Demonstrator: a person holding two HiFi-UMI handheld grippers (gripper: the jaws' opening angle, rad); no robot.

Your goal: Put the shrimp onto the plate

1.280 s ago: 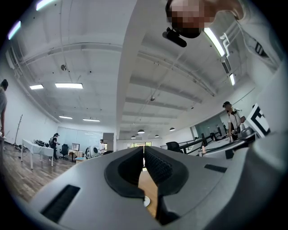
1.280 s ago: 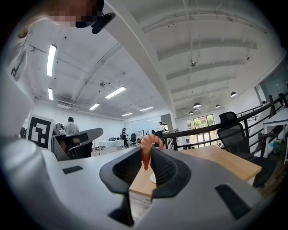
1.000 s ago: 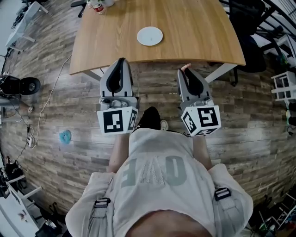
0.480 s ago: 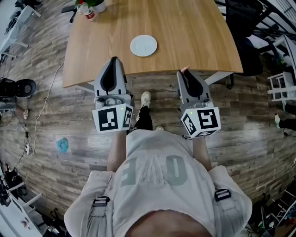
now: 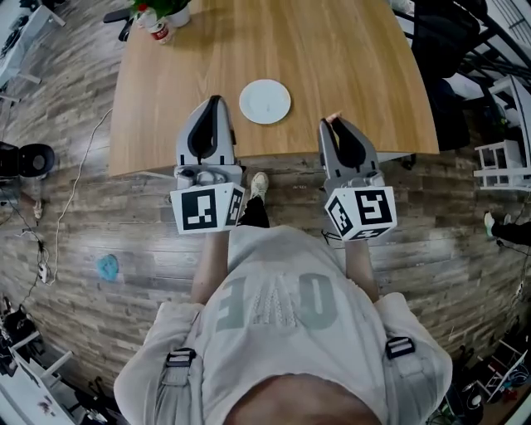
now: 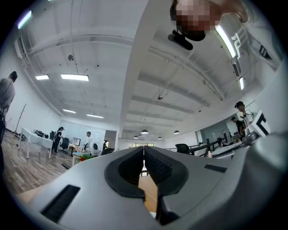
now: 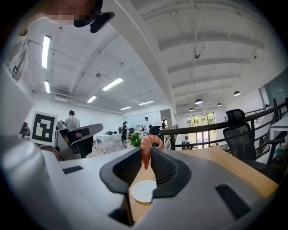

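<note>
The right hand-held gripper [image 5: 334, 122], right of centre in the head view, is clamped on the shrimp [image 7: 148, 143] (pink, curling above the tips) over the near edge of the bench [image 5: 357, 66]. The white plate [image 5: 265, 101] lies upper centre, empty. The left hand-held gripper [image 5: 216, 101] has its jaws together on nothing.

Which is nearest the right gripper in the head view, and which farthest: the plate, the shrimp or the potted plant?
1. The shrimp, pinched in the right gripper itself.
2. The plate, on the table, to the gripper's left.
3. The potted plant, at the table's far left corner.
</note>
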